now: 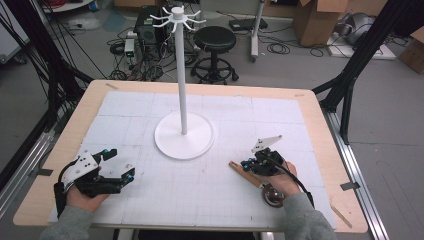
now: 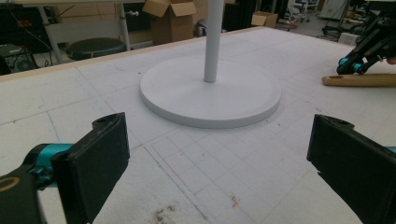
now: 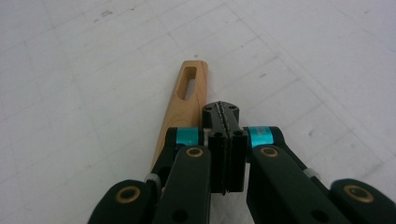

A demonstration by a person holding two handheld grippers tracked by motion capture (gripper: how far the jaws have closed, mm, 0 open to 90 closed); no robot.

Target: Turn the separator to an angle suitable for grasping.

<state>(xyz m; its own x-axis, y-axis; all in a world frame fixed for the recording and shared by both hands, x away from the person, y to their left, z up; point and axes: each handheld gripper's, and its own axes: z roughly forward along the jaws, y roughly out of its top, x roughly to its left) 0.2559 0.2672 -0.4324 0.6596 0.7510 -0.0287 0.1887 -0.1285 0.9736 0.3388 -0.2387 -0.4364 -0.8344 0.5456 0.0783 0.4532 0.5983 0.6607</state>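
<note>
A utensil with a wooden handle [image 1: 244, 173] and a round metal bowl [image 1: 273, 196] lies on the white mat at the right. My right gripper [image 1: 246, 164] hovers just over the handle, jaws pressed together with nothing between them. In the right gripper view the shut tips [image 3: 222, 110] sit beside the slotted end of the handle [image 3: 187, 98], which runs under the left finger. My left gripper [image 1: 121, 163] rests at the near left, jaws wide apart and empty [image 2: 219, 163]. From the left gripper view, the handle [image 2: 359, 80] and the right gripper [image 2: 356, 64] appear at the far right.
A white stand with a round base [image 1: 172, 142] and a tall pole [image 1: 183, 75] topped by hooks rises mid-table. The gridded white mat [image 1: 150, 200] covers a wooden tabletop [image 1: 320, 125]. A stool [image 1: 215, 40], cables and boxes lie on the floor beyond.
</note>
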